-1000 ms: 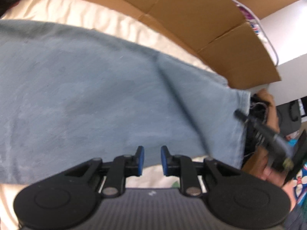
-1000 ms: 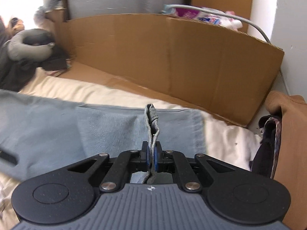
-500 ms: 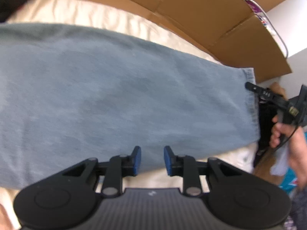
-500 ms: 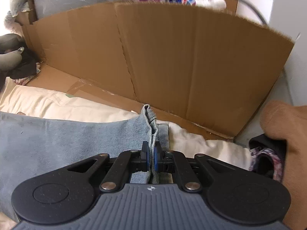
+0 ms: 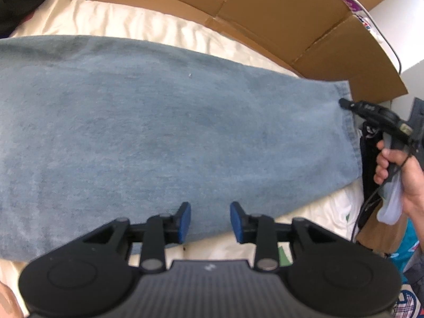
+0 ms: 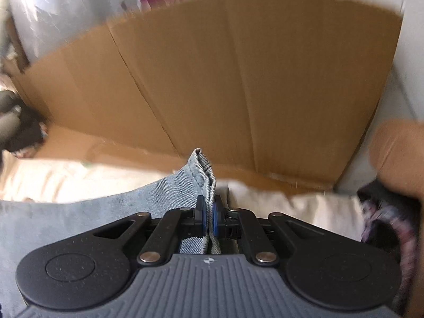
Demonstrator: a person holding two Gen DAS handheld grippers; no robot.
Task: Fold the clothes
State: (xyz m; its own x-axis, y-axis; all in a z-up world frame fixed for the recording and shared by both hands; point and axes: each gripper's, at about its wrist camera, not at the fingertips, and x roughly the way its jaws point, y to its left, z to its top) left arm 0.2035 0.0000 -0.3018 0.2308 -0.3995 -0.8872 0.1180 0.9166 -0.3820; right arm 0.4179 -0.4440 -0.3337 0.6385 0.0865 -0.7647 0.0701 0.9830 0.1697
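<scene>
Jeans (image 5: 164,132): spread flat on the cream sheet (image 5: 137,23), hem at its right edge.
My left gripper (image 5: 210,221): jaws opening, nothing between, over the near edge.
My right gripper (image 6: 209,217): clamped on the hem.

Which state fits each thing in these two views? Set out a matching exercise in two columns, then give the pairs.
Things:
1. left tongs
2. right tongs
3. denim garment
4. cardboard

States:
A. stands upright behind the bed
B. spread flat on the cream sheet
C. clamped on a hem
D. opening, nothing between the pads

Pairs: 1-D, 2-C, 3-B, 4-A
</scene>
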